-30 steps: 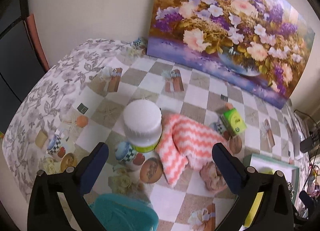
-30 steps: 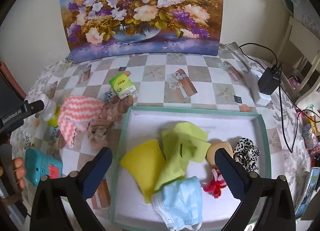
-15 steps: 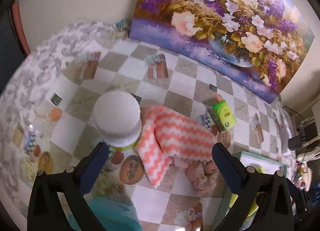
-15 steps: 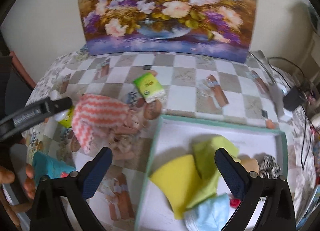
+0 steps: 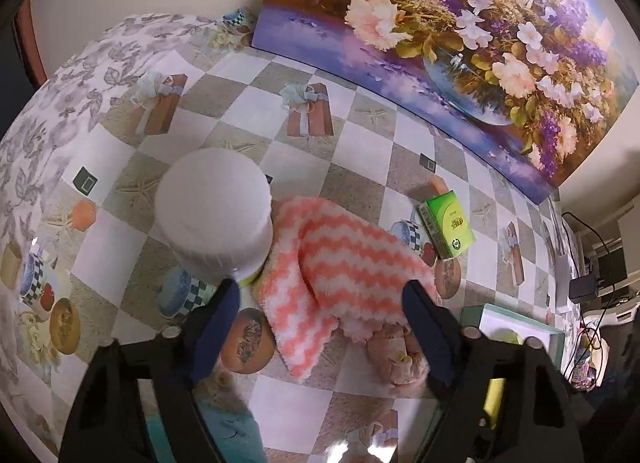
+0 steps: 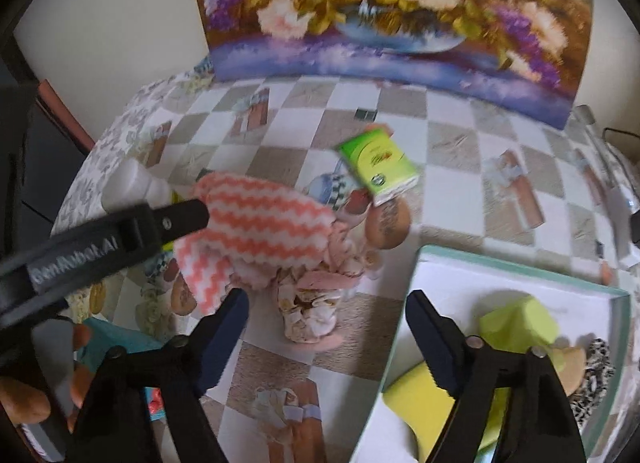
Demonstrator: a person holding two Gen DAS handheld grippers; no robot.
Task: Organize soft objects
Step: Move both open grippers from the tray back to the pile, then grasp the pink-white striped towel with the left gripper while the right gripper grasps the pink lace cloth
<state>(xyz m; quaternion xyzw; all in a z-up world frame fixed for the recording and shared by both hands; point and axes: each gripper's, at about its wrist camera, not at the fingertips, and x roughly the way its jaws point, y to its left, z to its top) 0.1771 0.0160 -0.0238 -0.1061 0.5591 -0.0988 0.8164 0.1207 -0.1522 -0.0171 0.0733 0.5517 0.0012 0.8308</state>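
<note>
Towel (image 5: 344, 259) and pink cloth (image 6: 316, 303) lie outside the tray (image 6: 520, 275), which holds several cloths; both claws, left (image 5: 320, 311) and right (image 6: 328, 319), spread wide.

A coral-and-white zigzag cloth (image 5: 340, 263) lies on a beige-and-white checkered tablecloth (image 5: 256, 111) beside a green box (image 5: 448, 223).

Left gripper (image 5: 320, 303): jaws spread wide, nothing held, positioned above the pink-and-white zigzag cloth (image 5: 336, 263). The cloth lies on the checkered tablecloth (image 5: 256, 115), touching the white-lidded jar (image 5: 214, 213) on one side and overlapping a pink floral fabric item (image 5: 394, 355) (partly hidden). A green box (image 5: 448, 223) lies near.
</note>
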